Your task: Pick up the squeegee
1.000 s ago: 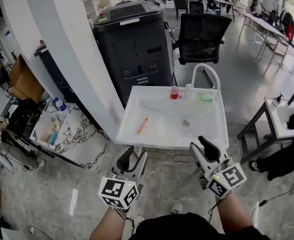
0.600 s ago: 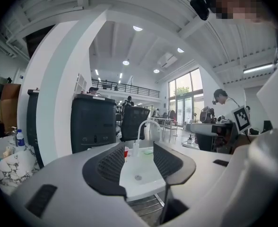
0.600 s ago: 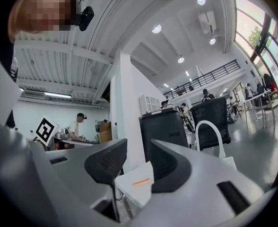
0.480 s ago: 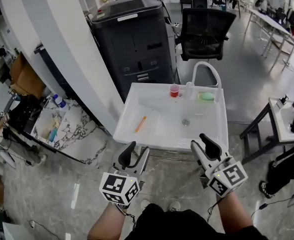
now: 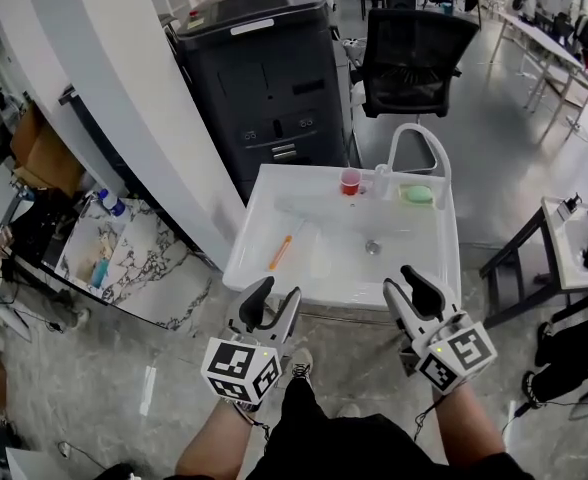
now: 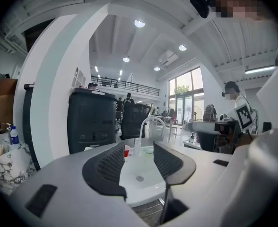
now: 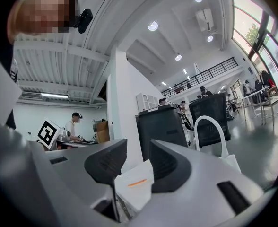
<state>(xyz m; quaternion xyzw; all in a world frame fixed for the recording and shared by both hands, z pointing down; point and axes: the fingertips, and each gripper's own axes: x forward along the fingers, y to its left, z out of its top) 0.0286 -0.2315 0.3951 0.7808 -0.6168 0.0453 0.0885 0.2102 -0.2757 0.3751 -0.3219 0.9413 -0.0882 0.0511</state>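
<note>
Squeegee (image 5: 281, 252), thin orange, lies in sink (image 5: 419, 258); left gripper (image 5: 274, 296) and right gripper (image 5: 402, 283) gape empty.

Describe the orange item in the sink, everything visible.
The orange item is a slim, straight stick shape, possibly the squeegee's handle; any blade is too small to make out. It lies flat and diagonal on the left part of the white sink's floor, well apart from the drain, with nothing else touching it.

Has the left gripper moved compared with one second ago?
Yes. The left gripper has come forward toward the white sink: in the head view its jaws now reach the sink's near rim.
</note>
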